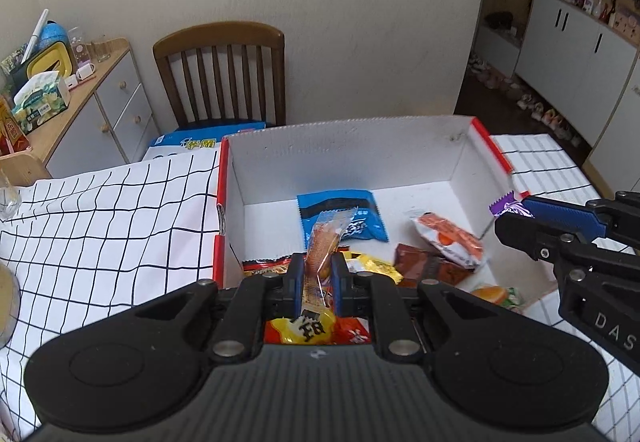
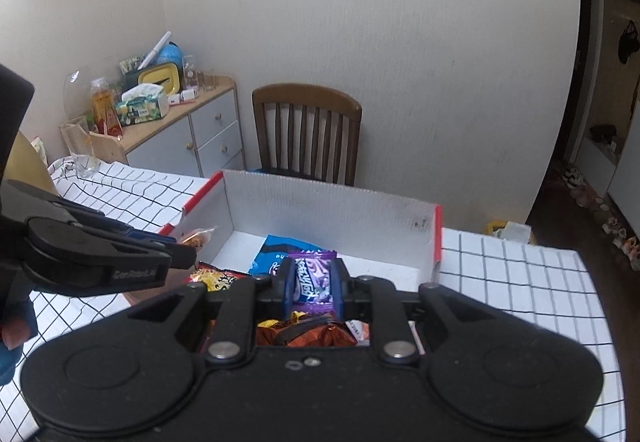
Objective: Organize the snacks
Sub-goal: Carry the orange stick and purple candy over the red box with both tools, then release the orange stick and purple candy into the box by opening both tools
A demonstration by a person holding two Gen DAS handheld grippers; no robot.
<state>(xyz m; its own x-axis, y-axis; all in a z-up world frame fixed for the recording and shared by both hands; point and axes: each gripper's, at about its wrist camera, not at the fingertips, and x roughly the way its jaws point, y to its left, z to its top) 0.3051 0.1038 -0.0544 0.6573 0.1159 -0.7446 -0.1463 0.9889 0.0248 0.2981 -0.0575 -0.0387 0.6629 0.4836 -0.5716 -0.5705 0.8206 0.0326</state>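
Left claw (image 1: 316, 274) is pinching an orange snack stick (image 1: 322, 246); right claw (image 2: 312, 282) is clamping a purple candy (image 2: 314, 278). Both are hovering over the box (image 1: 344, 150), packets lying just ahead. Release judged best low, beyond the blue packet (image 1: 344, 214), over bare floor.

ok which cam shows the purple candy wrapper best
The right wrist view: the purple candy wrapper sits centred and close in the right gripper, its lettering visible. The left wrist view shows only its twisted end poking past that gripper's fingertips at the right edge.
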